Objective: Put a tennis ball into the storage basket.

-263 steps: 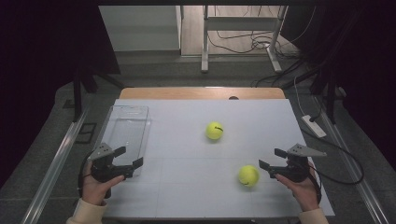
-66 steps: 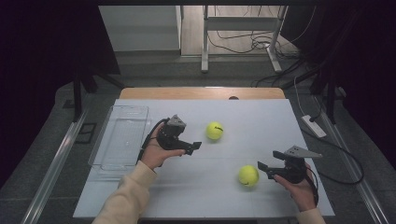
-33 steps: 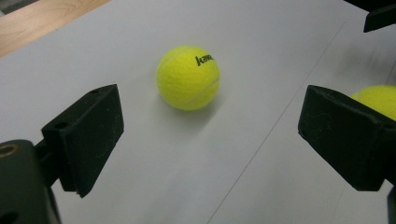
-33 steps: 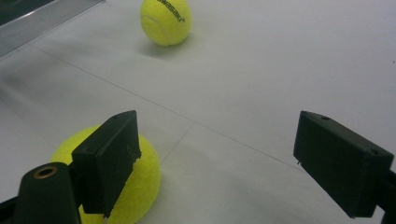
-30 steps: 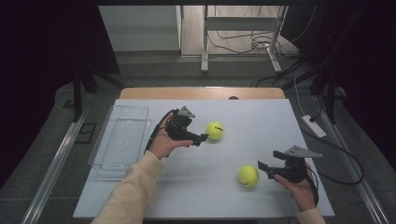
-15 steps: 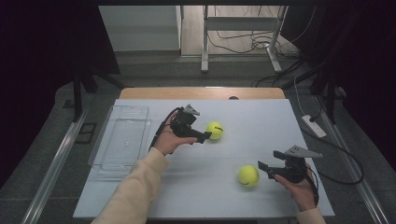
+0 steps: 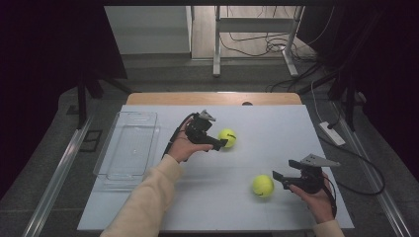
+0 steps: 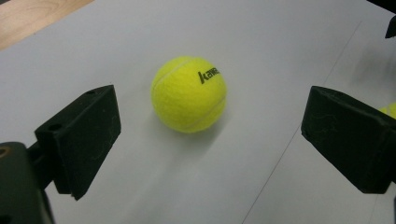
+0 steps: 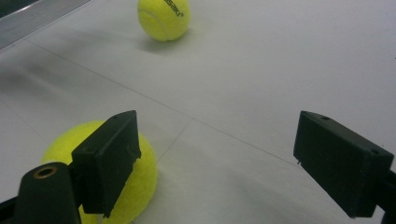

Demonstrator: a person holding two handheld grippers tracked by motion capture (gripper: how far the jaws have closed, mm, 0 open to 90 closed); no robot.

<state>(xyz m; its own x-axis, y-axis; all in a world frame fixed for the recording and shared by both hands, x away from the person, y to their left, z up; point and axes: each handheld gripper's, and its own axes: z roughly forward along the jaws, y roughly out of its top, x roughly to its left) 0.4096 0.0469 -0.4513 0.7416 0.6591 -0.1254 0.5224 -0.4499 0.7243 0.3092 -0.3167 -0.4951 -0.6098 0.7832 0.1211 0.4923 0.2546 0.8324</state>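
While the left gripper (image 7: 223,143) reaches for the far ball (image 7: 228,138) mid-table, its jaws have just been opening & stand wide, nothing between them yet. Step looks like: lining up to grab. Next it likely needs to slide fwd round the ball, then squeeze. The right gripper (image 7: 277,179), wide too, sits beside the near ball (image 7: 263,185).

A white worktop (image 7: 276,123) with a wooden far edge. On it lie two yellow tennis balls, the farther ball (image 7: 228,138) and the nearer ball (image 7: 262,185), well apart. A clear plastic tray (image 7: 129,148) sits at its left side.
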